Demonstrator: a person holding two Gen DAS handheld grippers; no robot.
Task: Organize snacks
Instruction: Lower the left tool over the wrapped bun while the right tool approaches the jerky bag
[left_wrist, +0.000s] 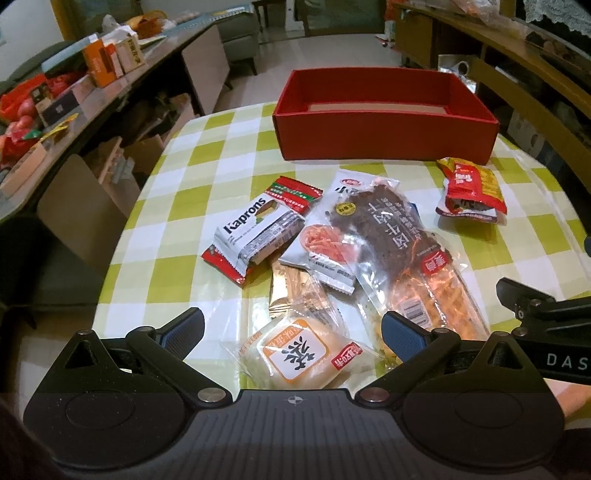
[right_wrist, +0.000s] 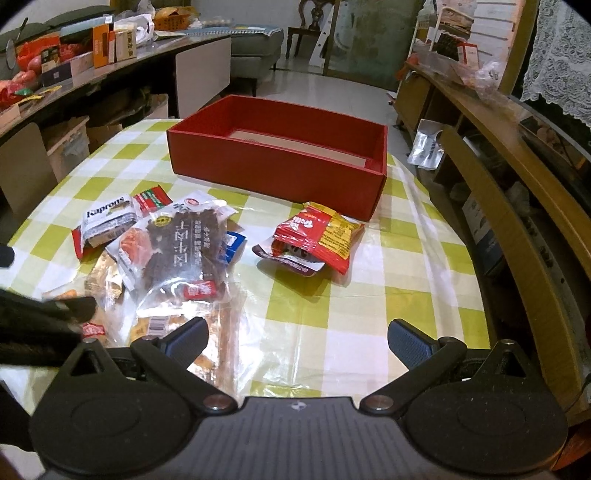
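A red box (left_wrist: 384, 133) (right_wrist: 280, 173) stands open and bare inside at the table's far side. In front of it lies a loose pile of snack packets: a white Kaprons wafer (left_wrist: 255, 229) (right_wrist: 107, 219), a long clear pack of dark dried meat (left_wrist: 391, 236) (right_wrist: 181, 247), and a white bun with an orange label (left_wrist: 299, 354). A red-yellow packet (left_wrist: 471, 190) (right_wrist: 317, 240) lies apart to the right. My left gripper (left_wrist: 291, 332) is open over the bun. My right gripper (right_wrist: 297, 338) is open above bare tablecloth, right of the pile.
A green-and-white checked cloth (right_wrist: 369, 288) covers the round table. A long cluttered counter (left_wrist: 85, 85) runs along the left, and wooden shelving (right_wrist: 517, 177) stands close on the right. The other gripper's black body (left_wrist: 546, 306) shows at the right edge of the left wrist view.
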